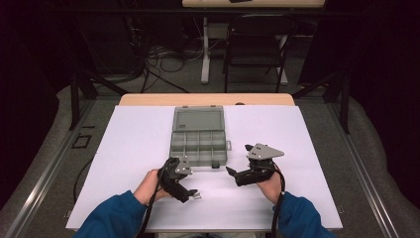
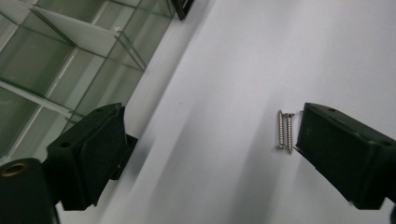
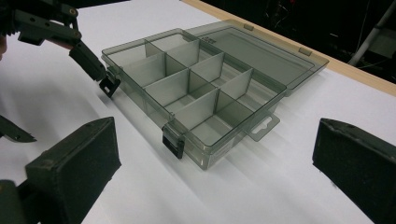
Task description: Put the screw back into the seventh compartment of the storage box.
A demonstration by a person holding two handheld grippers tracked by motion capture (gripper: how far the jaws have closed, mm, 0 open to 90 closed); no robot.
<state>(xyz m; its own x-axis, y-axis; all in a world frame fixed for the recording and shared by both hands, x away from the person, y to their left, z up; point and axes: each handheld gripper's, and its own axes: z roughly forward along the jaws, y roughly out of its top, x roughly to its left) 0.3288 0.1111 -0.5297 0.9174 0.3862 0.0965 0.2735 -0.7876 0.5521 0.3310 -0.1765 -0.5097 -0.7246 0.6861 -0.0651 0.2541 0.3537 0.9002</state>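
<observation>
Silver screws (image 2: 285,130), smoky translucent grey organiser box (image 1: 199,138), black claw (image 2: 205,154), white table cover (image 1: 138,134)

Open compartment box (image 1: 199,140) lies mid-table (image 1: 138,134); two screws (image 2: 285,129) lie side by side before its near-left corner.

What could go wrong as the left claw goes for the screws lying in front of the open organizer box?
1. Two screws lie side by side against one pad of the open left claw; closing could push them aside or catch just one.
2. They lie flat on the white table cover, so the pads may slide over them.
3. The compartment box is close; swinging could knock it.
</observation>
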